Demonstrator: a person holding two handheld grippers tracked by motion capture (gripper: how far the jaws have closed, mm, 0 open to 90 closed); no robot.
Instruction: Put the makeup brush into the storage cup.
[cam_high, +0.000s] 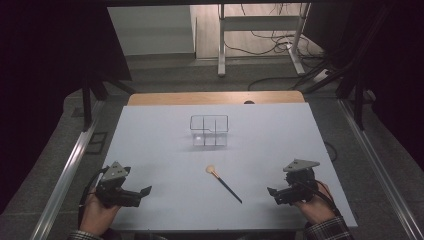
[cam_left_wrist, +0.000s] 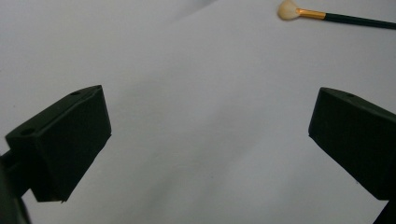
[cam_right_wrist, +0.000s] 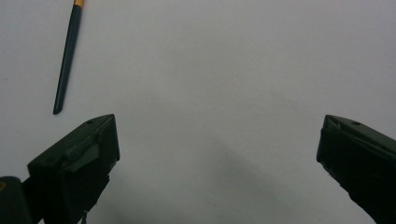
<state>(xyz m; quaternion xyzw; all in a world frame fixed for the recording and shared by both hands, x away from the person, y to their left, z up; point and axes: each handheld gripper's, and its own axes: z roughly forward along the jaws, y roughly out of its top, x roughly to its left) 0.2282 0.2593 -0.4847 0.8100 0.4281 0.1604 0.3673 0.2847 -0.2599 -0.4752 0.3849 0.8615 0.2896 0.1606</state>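
A makeup brush (cam_high: 224, 183) with a cream head, gold ferrule and dark handle lies at an angle on the white table (cam_high: 150, 140), between the two grippers. Behind it stands a clear compartmented box (cam_high: 209, 131), and I see nothing inside it. My left gripper (cam_high: 141, 193) rests near the front left edge in a person's hand, jaws open and empty. My right gripper (cam_high: 274, 192) sits at the front right, also open and empty. The left gripper (cam_left_wrist: 210, 107) sees the brush (cam_left_wrist: 327, 16) at its top right. The right gripper (cam_right_wrist: 218, 126) sees the brush handle (cam_right_wrist: 67, 56) at its top left.
A wooden strip (cam_high: 215, 97) edges the table's far side. Metal rails (cam_high: 70, 170) run along both sides. Beyond the table stand a white desk frame (cam_high: 260, 30) and floor cables (cam_high: 280, 47). Bare white surface surrounds the box and brush.
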